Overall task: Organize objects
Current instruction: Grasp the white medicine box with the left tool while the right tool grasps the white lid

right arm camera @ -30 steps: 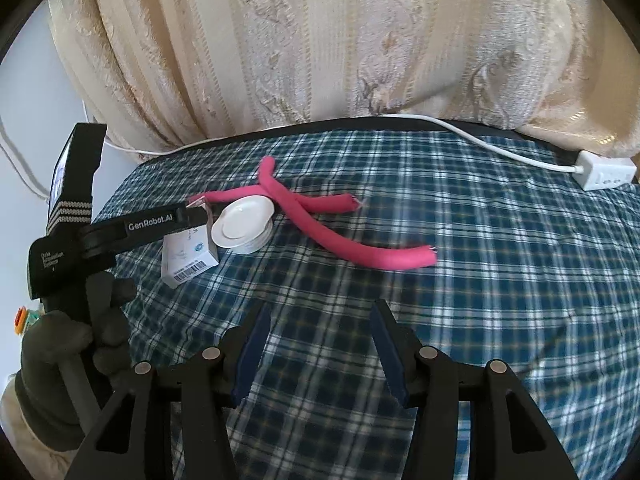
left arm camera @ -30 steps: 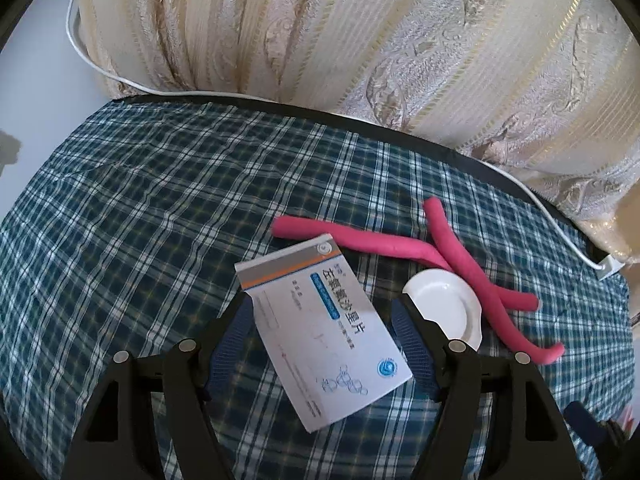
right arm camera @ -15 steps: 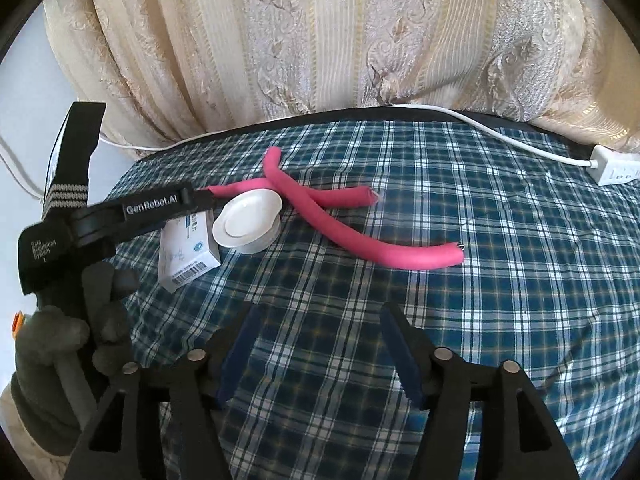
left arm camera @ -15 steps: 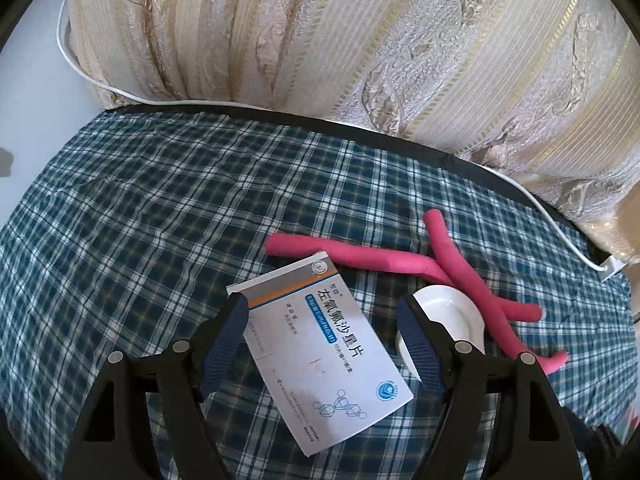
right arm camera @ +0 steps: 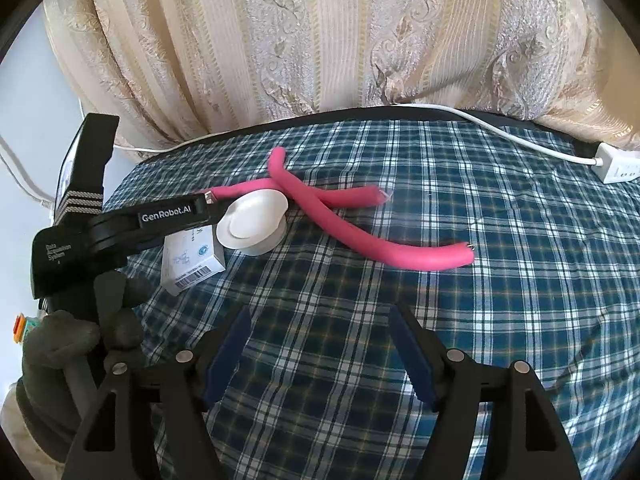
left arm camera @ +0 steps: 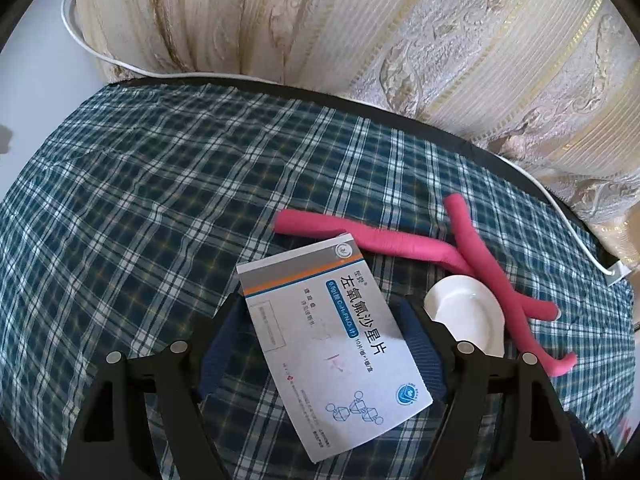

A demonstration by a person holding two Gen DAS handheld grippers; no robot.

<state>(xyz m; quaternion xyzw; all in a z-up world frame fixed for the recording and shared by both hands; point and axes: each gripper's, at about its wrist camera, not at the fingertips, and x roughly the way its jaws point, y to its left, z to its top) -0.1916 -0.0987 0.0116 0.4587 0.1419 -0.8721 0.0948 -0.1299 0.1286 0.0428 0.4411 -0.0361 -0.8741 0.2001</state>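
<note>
Left claw [left arm camera: 320,344] spread astride the medicine box [left arm camera: 332,344], lying flat on the checked counter [left arm camera: 160,200], at nine o'clock of the white dish [left arm camera: 468,312]; ready to pinch. Right claw [right arm camera: 320,344] spread, empty.

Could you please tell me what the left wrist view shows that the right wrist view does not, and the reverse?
Only the left wrist view shows the medicine box's printed top face between the open left tongs. Only the right wrist view shows the power strip, the gloved hand and the open, empty right tongs. Both show the box, white dish, two crossed pink rods and plaid cloth.
</note>
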